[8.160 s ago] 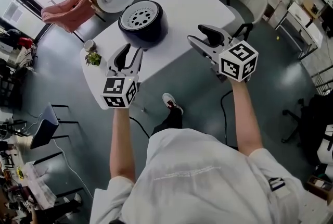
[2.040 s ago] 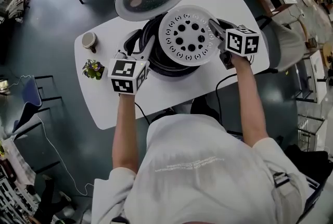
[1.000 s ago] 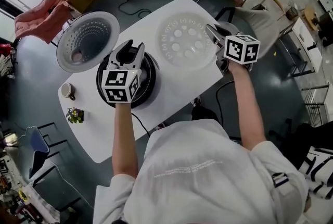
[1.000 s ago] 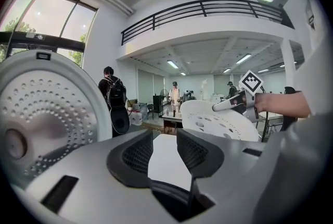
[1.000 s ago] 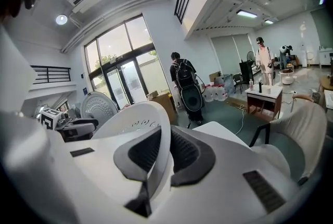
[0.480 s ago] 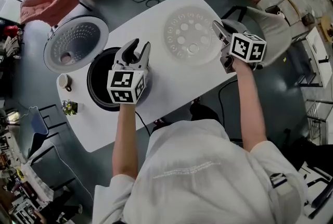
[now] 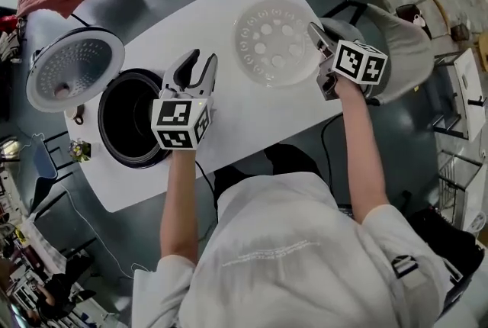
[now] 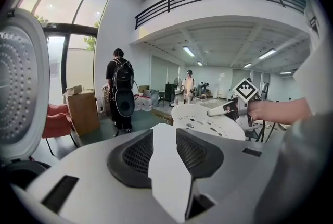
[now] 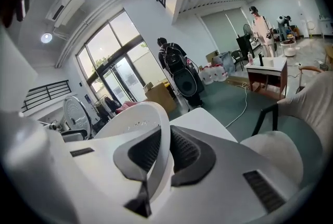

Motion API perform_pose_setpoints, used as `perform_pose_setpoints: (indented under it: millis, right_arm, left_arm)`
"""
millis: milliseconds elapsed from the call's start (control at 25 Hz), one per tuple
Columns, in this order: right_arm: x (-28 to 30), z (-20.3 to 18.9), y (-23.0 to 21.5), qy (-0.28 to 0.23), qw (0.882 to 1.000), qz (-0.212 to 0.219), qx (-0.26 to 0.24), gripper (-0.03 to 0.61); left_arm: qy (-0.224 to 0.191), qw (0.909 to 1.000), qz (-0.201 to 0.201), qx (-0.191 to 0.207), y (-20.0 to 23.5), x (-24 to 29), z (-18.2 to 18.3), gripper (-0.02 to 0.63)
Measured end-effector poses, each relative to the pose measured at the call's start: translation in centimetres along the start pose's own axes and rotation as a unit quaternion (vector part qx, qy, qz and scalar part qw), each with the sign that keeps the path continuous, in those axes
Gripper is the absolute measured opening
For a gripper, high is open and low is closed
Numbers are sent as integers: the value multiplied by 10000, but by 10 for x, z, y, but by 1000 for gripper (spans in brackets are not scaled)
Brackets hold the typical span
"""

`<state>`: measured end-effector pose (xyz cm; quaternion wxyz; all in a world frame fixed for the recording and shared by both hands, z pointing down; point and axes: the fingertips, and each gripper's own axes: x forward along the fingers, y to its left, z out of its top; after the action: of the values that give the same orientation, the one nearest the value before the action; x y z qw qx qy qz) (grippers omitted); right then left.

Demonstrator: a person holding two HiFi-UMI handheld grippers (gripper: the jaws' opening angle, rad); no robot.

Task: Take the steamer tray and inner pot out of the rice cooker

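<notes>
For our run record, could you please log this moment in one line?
right gripper: shut on white perforated steamer tray | left gripper: open, empty

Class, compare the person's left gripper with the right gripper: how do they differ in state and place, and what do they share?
The left gripper has its jaws apart and empty; the right gripper is shut on the rim of the steamer tray. The left gripper is beside the open rice cooker; the right gripper is near the opposite end of the table. Both bear a marker cube.
</notes>
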<state>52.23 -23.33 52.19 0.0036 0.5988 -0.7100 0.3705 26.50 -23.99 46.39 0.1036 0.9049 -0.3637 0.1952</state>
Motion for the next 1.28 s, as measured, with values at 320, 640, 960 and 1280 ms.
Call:
perform_pose_setpoints:
  millis: [320,640,960,1280]
  right_arm:
    - [68,-17,-44,642,9979,53,70,61]
    - [133,-36,-55,906,9954,203,-250,66]
    - [173,-55,-75,1062,9936,-82,-385,75]
    - [193,-58,-78,1059,9937,-97,-345,78]
  left_arm:
    - [457,9979,300,-336,5,52,-27,149]
    - [685,9946,523,-585,19,65,-47,150]
    - [879,9900,701,-849,29,66,-68,149]
    - [870,9889,702,-980,34,70,-71,150]
